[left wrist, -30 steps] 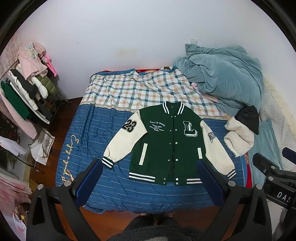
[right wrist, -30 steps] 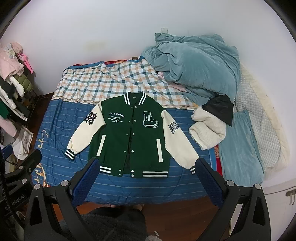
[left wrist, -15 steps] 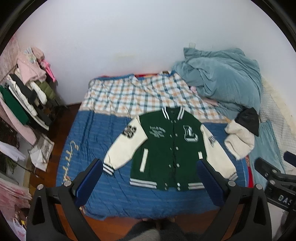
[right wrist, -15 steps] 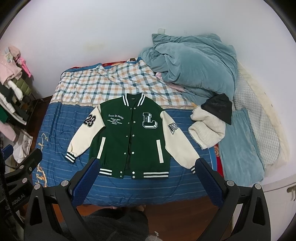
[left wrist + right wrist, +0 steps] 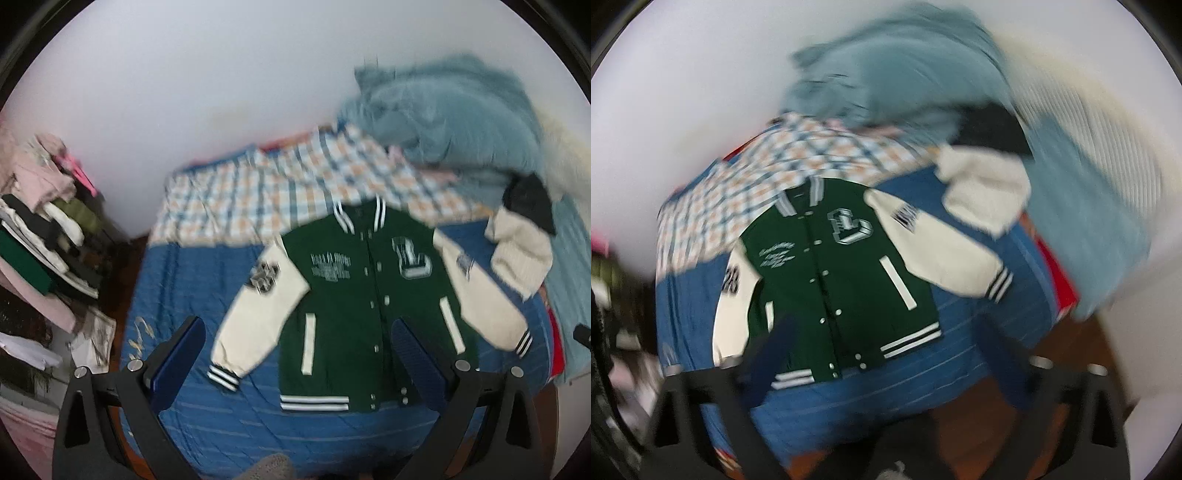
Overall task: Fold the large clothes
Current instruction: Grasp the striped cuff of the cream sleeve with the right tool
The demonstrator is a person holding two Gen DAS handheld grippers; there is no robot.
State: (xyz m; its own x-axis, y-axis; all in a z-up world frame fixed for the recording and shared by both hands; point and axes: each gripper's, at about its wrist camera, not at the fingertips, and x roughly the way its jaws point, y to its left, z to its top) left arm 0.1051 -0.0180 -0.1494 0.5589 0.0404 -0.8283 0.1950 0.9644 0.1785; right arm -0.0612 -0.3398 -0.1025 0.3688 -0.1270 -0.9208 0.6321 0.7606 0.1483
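Both cameras have come down closer to the bed (image 5: 177, 288), so the green and white jacket (image 5: 369, 295) looks much bigger than it did a second ago. Both pictures are blurry now, the right one most of all. In the right view the whole room has tipped over, and the jacket leans to one side. The right gripper (image 5: 886, 354) has just been closing a bit, its fingers (image 5: 775, 347) nearer together than before, with nothing between them. The left gripper (image 5: 299, 350) now shows in front of the jacket's bottom edge instead of below it.
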